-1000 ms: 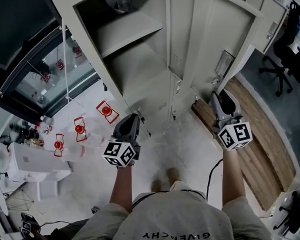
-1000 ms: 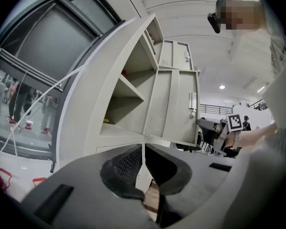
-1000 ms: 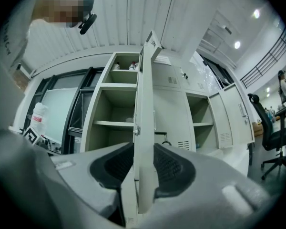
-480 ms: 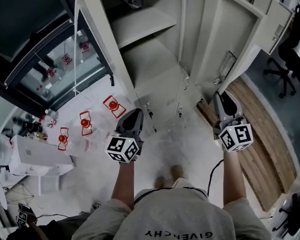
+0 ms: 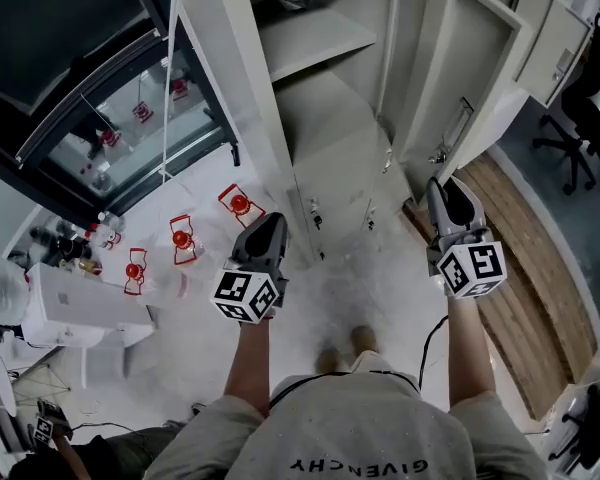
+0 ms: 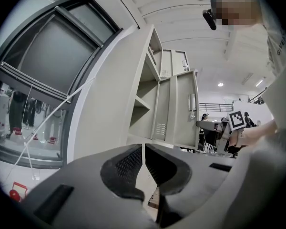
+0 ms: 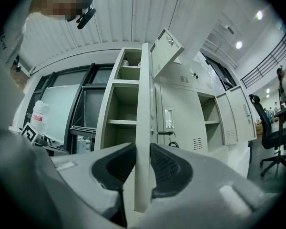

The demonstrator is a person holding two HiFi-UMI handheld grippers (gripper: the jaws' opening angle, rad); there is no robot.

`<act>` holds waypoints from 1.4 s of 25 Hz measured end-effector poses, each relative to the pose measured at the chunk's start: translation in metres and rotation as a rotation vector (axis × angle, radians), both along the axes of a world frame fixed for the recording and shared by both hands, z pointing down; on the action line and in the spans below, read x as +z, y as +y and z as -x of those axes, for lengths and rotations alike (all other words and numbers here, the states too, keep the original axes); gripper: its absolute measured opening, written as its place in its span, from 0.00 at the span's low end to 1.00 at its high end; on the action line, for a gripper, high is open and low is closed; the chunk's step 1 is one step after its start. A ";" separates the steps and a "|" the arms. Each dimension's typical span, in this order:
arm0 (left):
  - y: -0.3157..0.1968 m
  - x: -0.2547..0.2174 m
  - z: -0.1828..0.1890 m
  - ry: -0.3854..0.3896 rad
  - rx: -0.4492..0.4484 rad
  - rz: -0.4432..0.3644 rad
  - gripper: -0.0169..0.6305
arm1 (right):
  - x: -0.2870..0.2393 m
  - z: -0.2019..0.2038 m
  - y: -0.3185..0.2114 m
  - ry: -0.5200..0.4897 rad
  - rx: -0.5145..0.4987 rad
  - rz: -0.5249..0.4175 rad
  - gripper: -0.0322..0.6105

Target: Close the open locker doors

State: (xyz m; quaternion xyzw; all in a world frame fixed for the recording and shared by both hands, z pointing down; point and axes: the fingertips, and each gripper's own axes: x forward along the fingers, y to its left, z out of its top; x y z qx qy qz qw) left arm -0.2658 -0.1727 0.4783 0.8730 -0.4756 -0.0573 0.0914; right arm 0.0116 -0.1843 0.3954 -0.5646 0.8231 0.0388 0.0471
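A tall beige locker door (image 5: 460,78) stands open beside its empty shelved compartment (image 5: 320,98). My right gripper (image 5: 445,183) is at the door's free edge. In the right gripper view that edge (image 7: 142,104) runs upright between the pads, which touch both faces while the jaws of the right gripper (image 7: 143,168) are opening slightly. My left gripper (image 5: 268,226) hangs in front of the locker's left side, apart from it. In the left gripper view the left gripper (image 6: 143,163) is shut with nothing between its pads.
More locker doors stand open: a small upper one (image 7: 167,44) tilted out and one further right (image 7: 231,118). A dark glass-fronted frame (image 5: 130,118) is on the left, with red objects (image 5: 240,206) and a white box (image 5: 70,308) on the floor. An office chair (image 5: 590,108) stands at the right.
The lockers have shifted right in the head view and stand closer. My right gripper stays on the door's edge; the left one has barely moved.
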 end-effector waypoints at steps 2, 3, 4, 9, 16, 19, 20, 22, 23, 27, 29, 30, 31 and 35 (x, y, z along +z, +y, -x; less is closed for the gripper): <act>0.004 0.001 0.009 0.003 0.002 0.001 0.05 | 0.000 0.011 0.002 0.004 0.001 0.002 0.19; 0.006 0.001 0.015 0.003 0.003 0.001 0.05 | 0.001 0.018 0.003 0.004 0.002 0.003 0.19; 0.009 0.000 0.020 0.004 0.006 0.001 0.05 | 0.001 0.024 0.004 0.004 0.004 0.004 0.20; 0.019 0.000 0.045 0.024 0.004 -0.009 0.05 | 0.000 0.054 0.004 0.004 0.018 0.005 0.20; 0.022 0.006 0.070 0.038 -0.027 0.007 0.05 | 0.000 0.096 -0.003 0.006 -0.020 0.008 0.23; 0.014 0.007 0.073 0.046 -0.033 0.007 0.05 | -0.001 0.113 -0.009 0.031 -0.036 -0.006 0.24; 0.011 0.008 0.073 0.044 -0.031 0.007 0.05 | -0.001 0.118 -0.011 0.037 -0.043 -0.010 0.25; 0.007 0.008 0.073 0.037 -0.022 0.008 0.05 | -0.001 0.128 -0.014 0.044 -0.052 -0.016 0.26; 0.005 0.007 0.073 0.033 -0.019 0.007 0.05 | -0.001 0.132 -0.016 0.046 -0.052 -0.018 0.26; -0.009 0.002 0.078 0.040 -0.027 -0.003 0.05 | -0.002 0.149 -0.025 0.029 -0.055 -0.018 0.27; -0.014 0.003 0.080 0.043 -0.031 -0.006 0.05 | -0.001 0.157 -0.029 0.017 -0.060 -0.013 0.28; -0.017 0.003 0.081 0.044 -0.034 -0.006 0.05 | -0.001 0.161 -0.031 0.015 -0.064 -0.012 0.28; -0.019 0.005 0.083 0.045 -0.037 -0.004 0.05 | -0.001 0.164 -0.034 0.014 -0.069 -0.012 0.28; -0.026 0.010 0.087 0.050 -0.051 0.008 0.05 | 0.000 0.178 -0.042 0.022 -0.092 -0.020 0.28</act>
